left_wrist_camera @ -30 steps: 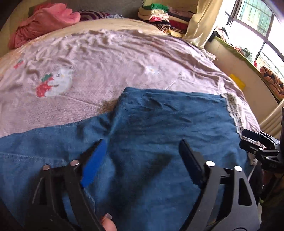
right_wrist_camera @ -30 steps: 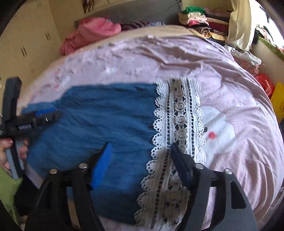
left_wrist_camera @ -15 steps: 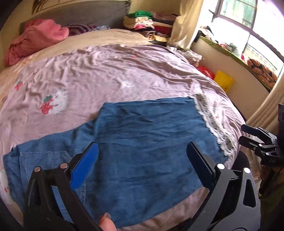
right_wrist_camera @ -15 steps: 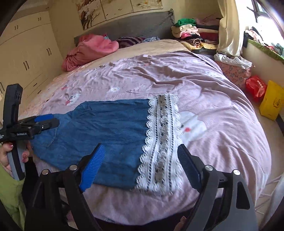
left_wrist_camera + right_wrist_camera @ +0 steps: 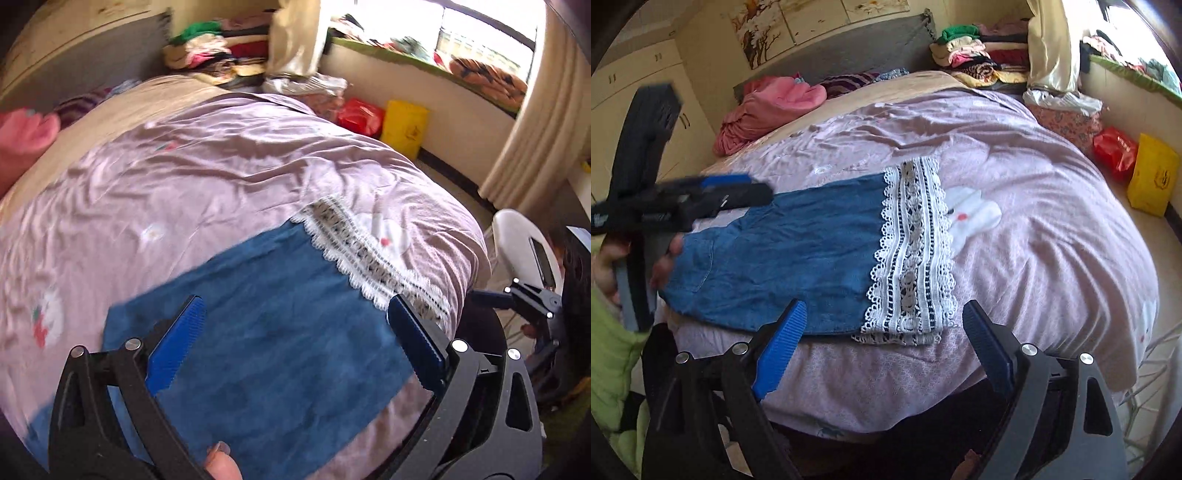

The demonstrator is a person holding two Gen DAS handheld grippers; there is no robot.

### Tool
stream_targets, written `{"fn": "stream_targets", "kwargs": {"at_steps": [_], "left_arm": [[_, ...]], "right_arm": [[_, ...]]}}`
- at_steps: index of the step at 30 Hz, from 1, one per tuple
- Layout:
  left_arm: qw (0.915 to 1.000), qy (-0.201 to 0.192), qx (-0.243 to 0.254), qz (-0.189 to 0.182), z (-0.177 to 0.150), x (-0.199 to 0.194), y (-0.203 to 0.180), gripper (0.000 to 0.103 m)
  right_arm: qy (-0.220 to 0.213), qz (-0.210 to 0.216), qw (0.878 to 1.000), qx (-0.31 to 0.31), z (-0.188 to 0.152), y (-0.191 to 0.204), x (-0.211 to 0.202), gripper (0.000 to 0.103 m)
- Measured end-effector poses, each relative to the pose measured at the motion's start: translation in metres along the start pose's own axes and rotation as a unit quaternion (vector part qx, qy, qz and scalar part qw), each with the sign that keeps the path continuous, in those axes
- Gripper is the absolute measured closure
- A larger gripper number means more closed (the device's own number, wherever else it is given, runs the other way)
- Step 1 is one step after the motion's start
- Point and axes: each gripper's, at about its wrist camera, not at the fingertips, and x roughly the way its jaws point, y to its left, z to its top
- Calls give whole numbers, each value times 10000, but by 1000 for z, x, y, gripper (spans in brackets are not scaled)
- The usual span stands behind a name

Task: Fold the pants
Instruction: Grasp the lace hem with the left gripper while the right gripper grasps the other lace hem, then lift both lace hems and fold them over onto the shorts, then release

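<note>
Blue denim pants [image 5: 798, 254] with a white lace hem [image 5: 912, 251], lying flat (apparently folded double) near the front edge of a mauve bedspread [image 5: 1034, 206]. Left gripper [image 5: 295, 347] raised above the denim, jaws spread wide, holding nothing. Right gripper [image 5: 882, 347] off the near bed edge, likewise wide and empty. Pink bedding [image 5: 768, 107] far left; stacked clothes [image 5: 975, 51] far right.

Pants [image 5: 798, 251] flat on bed [image 5: 1034, 229]
Lace hem [image 5: 912, 251] rightward; right gripper [image 5: 882, 339] wide open, empty, above near edge; left gripper [image 5: 701, 199] at waist end.
</note>
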Motion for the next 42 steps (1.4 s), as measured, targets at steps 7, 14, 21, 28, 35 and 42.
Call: {"fn": "stream_targets", "kwargs": {"at_steps": [7,14,21,28,35,42], "left_arm": [[9983,464,335,-117,31,68,1,10],[9950,682,625,-377,48,110,-1,17],[9882,897,834,-921,53,136,-6,38],[9840,1043,704,-1263,51,150,5,39],[9845,1018,849,-1146,48,151,-5,61],[9867,893,578,-1229,52,136,4,87]], "right_arm": [[134,68,9990,431,3,-15,24,17],[185,121,9981,577,5,-23,38,17],[294,498,9960,681,6,-24,53,34],[320,958,9887,1112,7,-33,61,44],[359,1279,9827,1293,9,-34,69,63],[201,1313,9848,1121,14,-27,61,75]]}}
